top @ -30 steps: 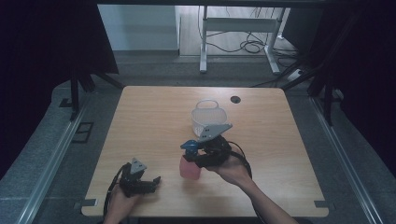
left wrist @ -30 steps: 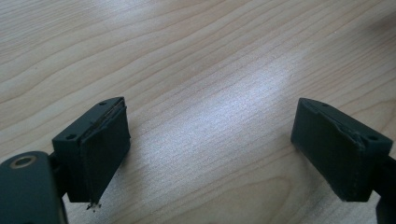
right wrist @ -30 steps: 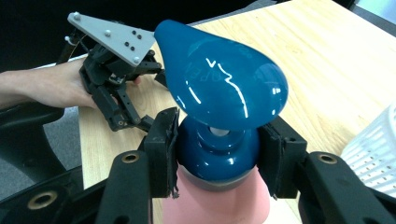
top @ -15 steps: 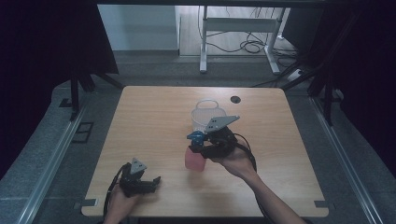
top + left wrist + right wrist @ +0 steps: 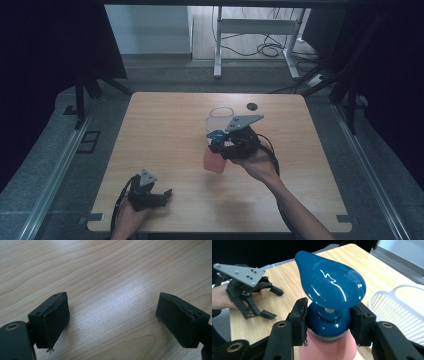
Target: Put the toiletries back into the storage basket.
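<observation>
Bottle: we see a pink pump bottle (image 5: 215, 161) with a blue pump head (image 5: 329, 287), lifted off the wooden table (image 5: 165, 130) and tilted, just in front of the basket.
Right gripper: our right gripper (image 5: 329, 322) clamps the blue collar under the pump head, one black pad pressed on each side; the person's right hand (image 5: 257, 165) grips it from behind.
Basket: a white slatted basket (image 5: 220, 119) stands on the table just beyond the bottle; we cannot tell whether they touch.
Left gripper: our left gripper (image 5: 113, 320) sits low at the table's near left edge, jaws spread wide over bare wood, nothing between them.
</observation>
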A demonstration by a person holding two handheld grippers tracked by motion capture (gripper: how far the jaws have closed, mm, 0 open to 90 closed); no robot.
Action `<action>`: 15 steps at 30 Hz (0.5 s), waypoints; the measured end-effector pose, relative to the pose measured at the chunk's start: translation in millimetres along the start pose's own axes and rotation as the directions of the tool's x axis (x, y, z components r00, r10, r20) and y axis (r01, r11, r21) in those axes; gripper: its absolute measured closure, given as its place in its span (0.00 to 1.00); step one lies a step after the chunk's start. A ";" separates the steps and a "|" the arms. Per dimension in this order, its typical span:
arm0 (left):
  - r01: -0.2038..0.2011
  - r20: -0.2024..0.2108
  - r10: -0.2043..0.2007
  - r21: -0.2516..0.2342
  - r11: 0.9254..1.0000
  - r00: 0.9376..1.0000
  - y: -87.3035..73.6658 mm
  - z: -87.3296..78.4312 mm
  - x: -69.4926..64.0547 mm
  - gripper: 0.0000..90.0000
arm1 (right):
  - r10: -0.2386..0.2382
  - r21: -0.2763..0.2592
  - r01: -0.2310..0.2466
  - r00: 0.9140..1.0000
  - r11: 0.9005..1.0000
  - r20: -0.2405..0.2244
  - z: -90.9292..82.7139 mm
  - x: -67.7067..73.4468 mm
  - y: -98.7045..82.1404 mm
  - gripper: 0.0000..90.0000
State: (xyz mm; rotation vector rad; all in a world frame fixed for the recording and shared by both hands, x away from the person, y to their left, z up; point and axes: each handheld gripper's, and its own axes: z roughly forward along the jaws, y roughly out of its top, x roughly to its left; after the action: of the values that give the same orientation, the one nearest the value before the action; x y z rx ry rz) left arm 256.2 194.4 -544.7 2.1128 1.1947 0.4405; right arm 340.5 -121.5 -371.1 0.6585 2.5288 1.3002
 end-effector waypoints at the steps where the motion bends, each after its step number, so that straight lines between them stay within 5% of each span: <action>1: 0.000 0.000 0.000 0.000 1.000 1.000 0.0 0.0 0.0 0.13 | 0.001 0.001 -0.001 1.000 1.000 0.006 -0.2 -2.3 1.0 0.59; 15: 0.000 0.000 0.000 0.000 1.000 1.000 0.0 0.0 0.0 0.13 | 0.024 0.009 -0.024 0.999 1.000 0.040 -1.0 -18.9 7.3 0.59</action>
State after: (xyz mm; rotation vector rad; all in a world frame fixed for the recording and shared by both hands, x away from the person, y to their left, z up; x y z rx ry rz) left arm 256.2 194.4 -544.7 2.1130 1.1953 0.4402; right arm 358.8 -127.7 -364.7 0.7120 2.5047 1.2703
